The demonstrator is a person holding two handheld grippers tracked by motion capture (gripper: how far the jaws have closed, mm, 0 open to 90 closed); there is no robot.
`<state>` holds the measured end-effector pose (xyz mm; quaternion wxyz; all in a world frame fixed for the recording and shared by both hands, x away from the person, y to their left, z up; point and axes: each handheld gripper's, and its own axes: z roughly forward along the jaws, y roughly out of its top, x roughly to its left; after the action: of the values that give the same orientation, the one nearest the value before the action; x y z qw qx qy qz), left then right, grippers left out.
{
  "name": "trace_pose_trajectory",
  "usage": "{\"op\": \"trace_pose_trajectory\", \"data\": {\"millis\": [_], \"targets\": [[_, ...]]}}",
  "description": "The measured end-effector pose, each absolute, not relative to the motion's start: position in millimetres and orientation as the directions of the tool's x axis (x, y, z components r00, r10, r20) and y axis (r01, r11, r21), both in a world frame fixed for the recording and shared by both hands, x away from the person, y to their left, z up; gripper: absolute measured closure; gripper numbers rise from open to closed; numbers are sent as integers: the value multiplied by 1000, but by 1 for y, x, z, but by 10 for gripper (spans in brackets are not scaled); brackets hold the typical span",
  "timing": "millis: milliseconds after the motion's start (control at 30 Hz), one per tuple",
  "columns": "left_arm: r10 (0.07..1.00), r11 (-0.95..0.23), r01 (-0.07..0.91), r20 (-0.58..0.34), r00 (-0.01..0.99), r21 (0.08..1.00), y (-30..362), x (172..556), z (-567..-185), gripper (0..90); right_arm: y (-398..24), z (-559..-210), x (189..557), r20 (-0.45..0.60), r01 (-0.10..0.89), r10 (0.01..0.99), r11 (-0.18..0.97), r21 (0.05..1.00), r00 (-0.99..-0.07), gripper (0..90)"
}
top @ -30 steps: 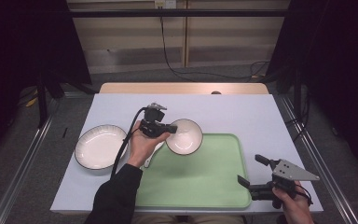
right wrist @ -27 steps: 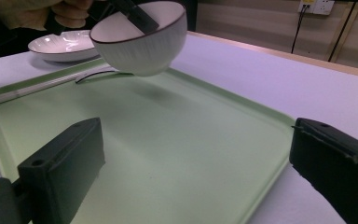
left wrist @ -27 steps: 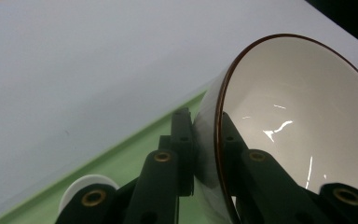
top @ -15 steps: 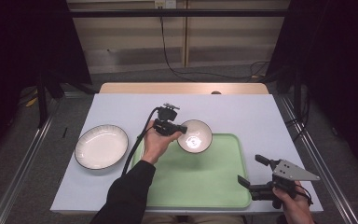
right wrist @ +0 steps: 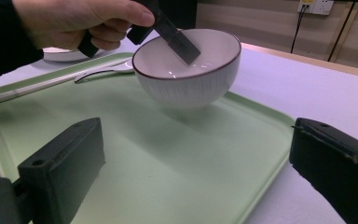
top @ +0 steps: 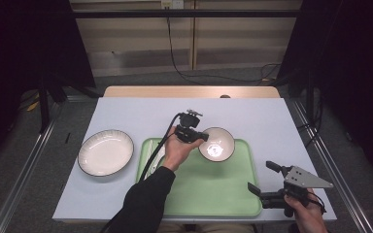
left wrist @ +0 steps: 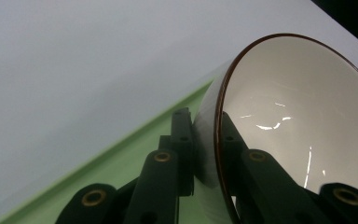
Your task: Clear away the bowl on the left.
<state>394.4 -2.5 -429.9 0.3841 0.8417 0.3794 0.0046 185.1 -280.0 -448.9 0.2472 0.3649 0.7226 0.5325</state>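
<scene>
The pale grey worktop carries a light green rectangular plastic tray with rounded corners, and everything else is placed from that tray. Just off the tray's left edge, flat on the worktop, lies a shallow white ribbed plate with a dark rim. Over the tray's far edge hangs a white ceramic bowl with a thin brown rim; the right gripper view shows it lifted clear of the tray floor, with its shadow beneath. The left tool pinches the bowl's rim on the side nearest the tray's far left corner, one black jaw inside the wall and the other outside, as the left gripper view shows close up. The right tool sits at the tray's near right corner, its jaws spread wide with nothing between them. Along the tray's left side lie a metal spoon and pale chopsticks, side by side.
</scene>
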Motion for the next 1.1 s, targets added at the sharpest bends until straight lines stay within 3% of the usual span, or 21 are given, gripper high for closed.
{"op": "trace_pose_trajectory", "data": {"millis": [433,800,867,933,1100], "targets": [[617,-444,645,-310,723,622,-38,399,-445,819,-280,-449,185,35,265,785,167,950,-619,30],[598,-463,637,-313,738,616,-36,403,-454,820,-279,-450,185,35,263,782,167,950,-623,32],[592,-446,654,-347,728,611,-35,403,-453,785,-279,-450,185,34,263,781,169,950,-624,32],[597,-480,619,-286,750,622,-37,400,-450,787,-279,-449,185,37,264,781,166,950,-623,32],[587,-486,608,-282,759,627,-37,400,-452,765,-279,-450,185,32,262,781,171,950,-624,32]]}}
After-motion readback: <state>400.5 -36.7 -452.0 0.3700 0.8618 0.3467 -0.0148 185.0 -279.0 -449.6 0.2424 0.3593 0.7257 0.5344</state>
